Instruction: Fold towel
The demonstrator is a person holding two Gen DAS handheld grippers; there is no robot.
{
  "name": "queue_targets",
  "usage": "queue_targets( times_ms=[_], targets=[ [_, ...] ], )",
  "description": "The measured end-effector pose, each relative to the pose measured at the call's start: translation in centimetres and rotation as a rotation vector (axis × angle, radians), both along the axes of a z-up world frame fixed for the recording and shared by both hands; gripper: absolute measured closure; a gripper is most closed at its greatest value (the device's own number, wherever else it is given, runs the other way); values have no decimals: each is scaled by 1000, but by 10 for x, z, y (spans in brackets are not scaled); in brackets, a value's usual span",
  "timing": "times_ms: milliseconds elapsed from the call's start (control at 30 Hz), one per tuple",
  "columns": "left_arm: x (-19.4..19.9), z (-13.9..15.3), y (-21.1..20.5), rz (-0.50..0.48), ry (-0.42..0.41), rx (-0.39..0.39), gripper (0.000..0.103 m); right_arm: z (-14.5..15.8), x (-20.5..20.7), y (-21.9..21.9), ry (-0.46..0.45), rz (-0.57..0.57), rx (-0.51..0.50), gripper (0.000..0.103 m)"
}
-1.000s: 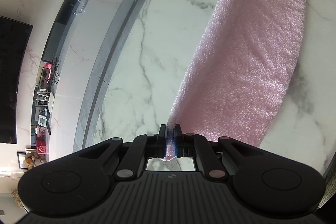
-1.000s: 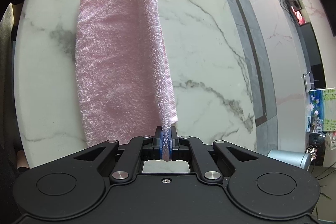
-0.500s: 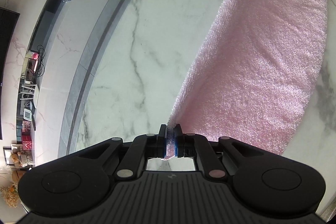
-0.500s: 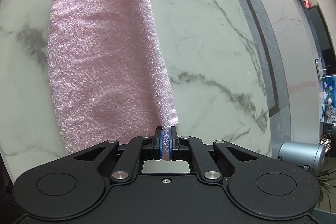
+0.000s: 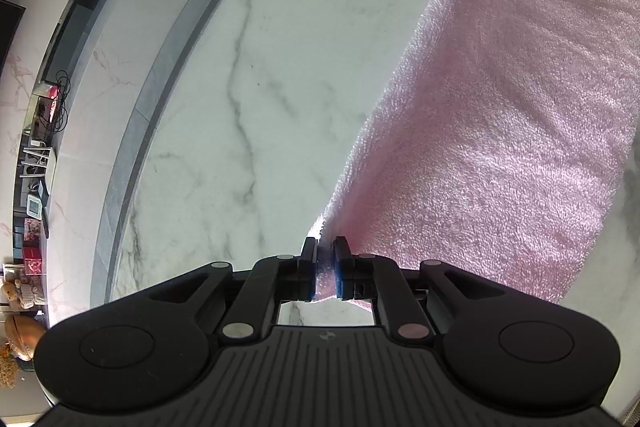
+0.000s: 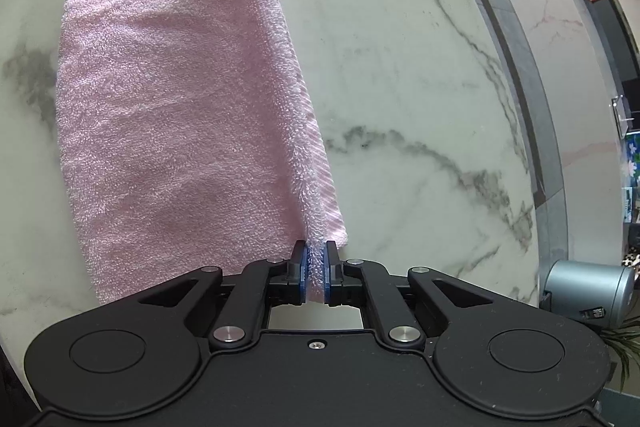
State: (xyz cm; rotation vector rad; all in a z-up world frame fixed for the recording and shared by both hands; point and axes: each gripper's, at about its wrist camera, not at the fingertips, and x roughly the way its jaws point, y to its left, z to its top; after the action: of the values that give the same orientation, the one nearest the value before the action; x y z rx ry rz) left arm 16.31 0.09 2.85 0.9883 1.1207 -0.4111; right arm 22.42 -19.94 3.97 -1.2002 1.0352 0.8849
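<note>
A white marble tabletop (image 5: pixel 248 131) with grey veins carries the work; a grey border strip (image 6: pixel 516 67) runs along its far side, and a grey metal canister (image 6: pixel 588 291) stands beyond that edge.

On the marble lies the pink terry towel (image 6: pixel 172 99), already doubled. Its long axis runs from one of my grippers to the other. In each wrist view it stretches straight ahead of the fingers, away toward the opposite gripper, whose dark tip shows at the far corner in the left view.

My left gripper (image 5: pixel 326 269) is clamped on one end corner of the lifted edge; the cloth spreads to the right of those fingers. My right gripper (image 6: pixel 315 277) is clamped on the matching corner at the other end, with the cloth spreading to its left. Each arm is nearest its own end, so neither leads.

The held edge rises from the fingers while the lower layer rests flat. I judge the fold half made: the coming move carries this edge sideways, across the long axis, onto the resting layer.
</note>
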Motion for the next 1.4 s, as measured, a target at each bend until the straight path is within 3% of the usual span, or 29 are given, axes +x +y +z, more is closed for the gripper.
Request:
queue_targets(
  times_ms=[133,200,333,400,567,700,767,900,967,1033,1167,1333,1400],
  targets=[
    [0,-1,0,14,-14,22,79,1,-1,0,-21,-20,-10,80],
    [-2,-1,1,21,-10,24,67,2,-1,0,-23,-31,-6,76],
    [-1,1,4,41,-41,34,62,6,-2,-2,-40,-67,6,64],
    [-3,6,8,52,-50,29,54,11,-4,-2,-52,-80,14,58],
    [-12,20,15,81,-77,35,52,25,-13,-1,-84,-102,34,49],
    [-23,36,18,132,-97,9,46,38,-24,2,-112,-115,55,34],
    [-27,45,20,169,-100,-41,35,46,-30,3,-117,-134,72,32],
    [-39,70,24,257,-111,-177,33,64,-37,1,-118,-188,134,32],
    [-47,81,26,297,-121,-247,30,69,-45,0,-108,-231,174,23],
    [-55,91,26,334,-145,-308,29,70,-50,-6,-98,-283,228,1],
    [-75,103,30,423,-218,-416,27,82,-75,-12,-70,-384,353,1],
    [-98,102,30,484,-238,-529,20,89,-100,-30,-88,-544,533,1],
    [-109,96,28,504,-257,-560,7,87,-109,-37,-95,-611,596,1]
  ],
)
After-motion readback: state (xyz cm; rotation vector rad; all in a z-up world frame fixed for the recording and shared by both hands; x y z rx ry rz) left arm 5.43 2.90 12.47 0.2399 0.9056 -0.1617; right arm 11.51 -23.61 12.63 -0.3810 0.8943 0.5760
